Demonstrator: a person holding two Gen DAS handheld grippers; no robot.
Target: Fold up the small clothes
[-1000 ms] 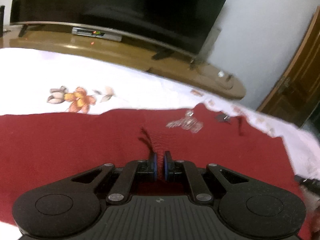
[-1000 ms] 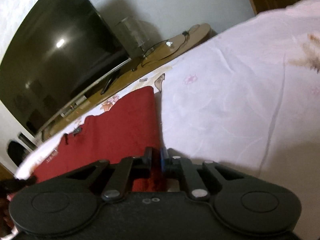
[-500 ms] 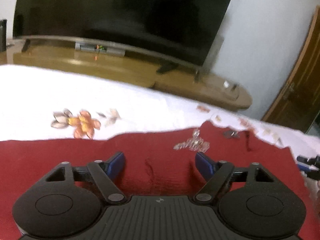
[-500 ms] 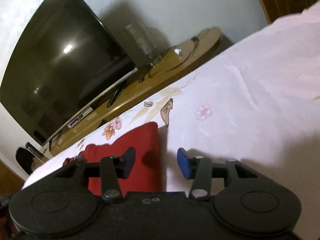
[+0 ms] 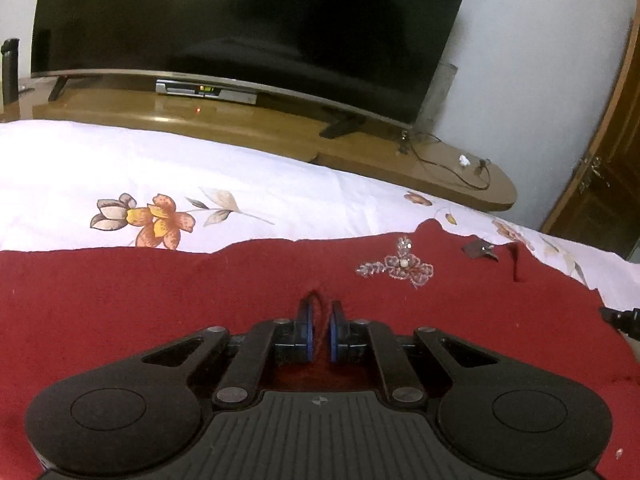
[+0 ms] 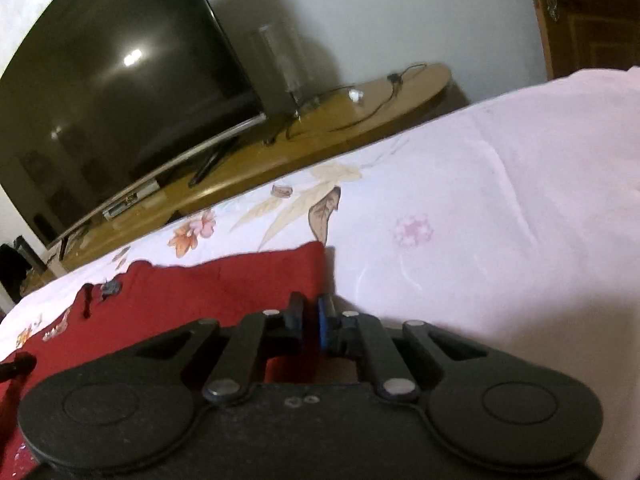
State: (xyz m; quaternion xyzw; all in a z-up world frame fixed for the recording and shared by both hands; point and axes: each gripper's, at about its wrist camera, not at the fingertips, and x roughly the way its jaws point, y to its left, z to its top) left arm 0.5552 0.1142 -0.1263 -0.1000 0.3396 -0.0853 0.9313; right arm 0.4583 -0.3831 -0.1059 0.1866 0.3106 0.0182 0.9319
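On the bed, a dark red garment (image 5: pixel 120 300) lies spread across the white floral bedsheet (image 5: pixel 120 168), and both of my grippers sit low over it. My left gripper (image 5: pixel 319 330) has its blue-padded fingers (image 5: pixel 307 332) drawn nearly together, with a small ridge of the red cloth pinched up between them, somewhere in the middle of the garment as that wrist view shows it. Just ahead and to the right of that pinch lies a beaded silver embroidery motif (image 5: pixel 400 266) on the fabric, and farther right a small dark tag (image 5: pixel 478 249) and a dark loose thread (image 5: pixel 514 262) near the garment's far edge. My right gripper (image 6: pixel 310 322) is at the right-hand edge of the same garment (image 6: pixel 208 288): its fingers (image 6: pixel 326 326) are likewise drawn close, and the red edge runs between them, so I take it to be gripped, though the cloth inside the narrow gap is dim. To the right of that gripper the bedsheet (image 6: pixel 500 200) is bare and pale pink-white with faint flower prints. Beyond the bed stands a low wooden TV desk (image 5: pixel 260 132) carrying a large dark curved television (image 5: pixel 248 20), a silver set-top box (image 5: pixel 206 90) under it, and a black cable (image 5: pixel 452 164) at the desk's rounded end. A wooden door (image 5: pixel 612 168) is at the far right.
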